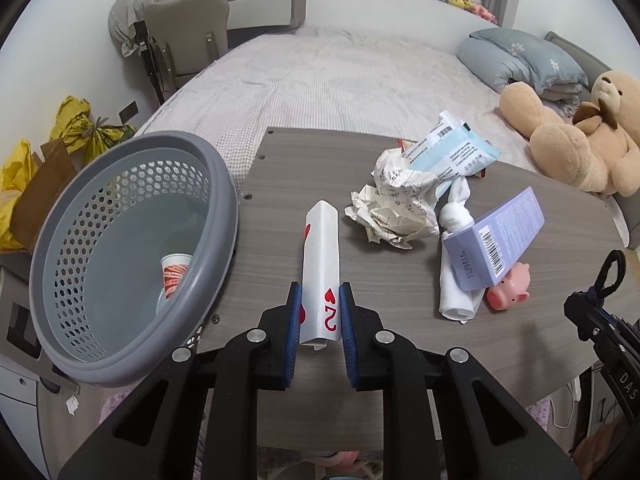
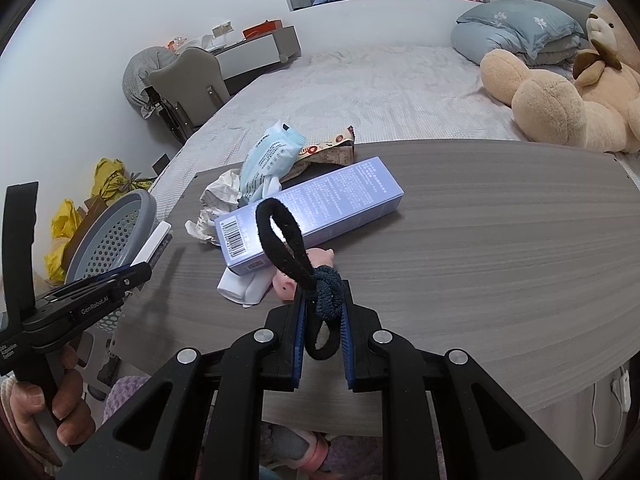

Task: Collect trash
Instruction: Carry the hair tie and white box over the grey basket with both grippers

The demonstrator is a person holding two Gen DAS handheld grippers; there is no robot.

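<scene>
My left gripper (image 1: 320, 292) is shut on a bent white playing card (image 1: 321, 264) with red hearts, held just above the grey wooden table (image 1: 304, 168). Left of it a grey perforated waste basket (image 1: 120, 256) tilts toward me, a paper cup (image 1: 175, 276) inside. My right gripper (image 2: 323, 300) is shut on a dark knotted hair tie (image 2: 298, 248) whose loop sticks up. Ahead of it lie a lilac box (image 2: 312, 208), a pink pig toy (image 2: 286, 280), a white rolled cloth (image 2: 244, 288), crumpled paper (image 2: 218, 200) and a pale blue wrapper (image 2: 272, 156).
A bed (image 1: 340, 80) stretches behind the table with a teddy bear (image 1: 576, 140) and blue pillows (image 1: 524, 56). A chair (image 1: 188, 36) stands at the far left, yellow bags (image 1: 80, 128) beside it. A hand (image 2: 52, 412) grips the left tool's handle in the right wrist view.
</scene>
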